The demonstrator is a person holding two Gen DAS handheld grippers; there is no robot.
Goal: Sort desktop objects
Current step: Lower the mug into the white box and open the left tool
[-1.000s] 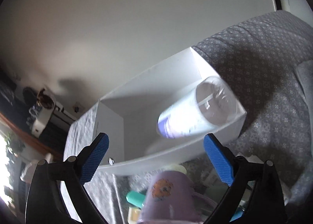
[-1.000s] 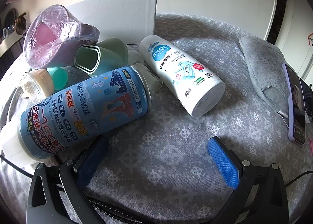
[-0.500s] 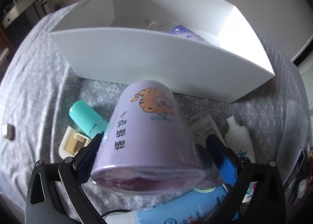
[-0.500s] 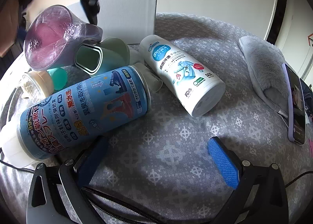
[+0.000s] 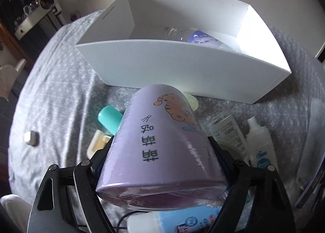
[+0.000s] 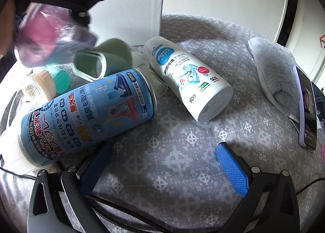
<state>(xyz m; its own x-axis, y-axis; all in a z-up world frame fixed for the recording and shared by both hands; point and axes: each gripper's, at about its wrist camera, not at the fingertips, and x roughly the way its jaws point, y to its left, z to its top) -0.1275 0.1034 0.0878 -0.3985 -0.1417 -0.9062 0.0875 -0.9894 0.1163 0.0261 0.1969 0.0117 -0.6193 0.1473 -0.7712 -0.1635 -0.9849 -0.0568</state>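
Note:
My left gripper (image 5: 160,163) is shut on a purple plastic-wrapped cup (image 5: 162,143) with a tiger print, held above the cloth just before the white box (image 5: 182,70). The cup shows blurred in the right wrist view (image 6: 52,35). A clear bottle with a purple label (image 5: 199,38) lies in the box. My right gripper (image 6: 164,163) is open and empty, low over the grey cloth. In front of it lie a blue spray can (image 6: 87,111), a white bottle (image 6: 186,78) and a green cup (image 6: 101,60).
A teal cap (image 6: 61,78) and a cream lidded jar (image 6: 40,84) lie at the left. A grey slipper (image 6: 274,70) and a phone (image 6: 306,109) sit at the right. A small white object (image 5: 31,137) lies on the cloth at the left.
My left gripper swung down from the box, closed on the purple cup and lifted it off the pile. The right gripper has not moved.

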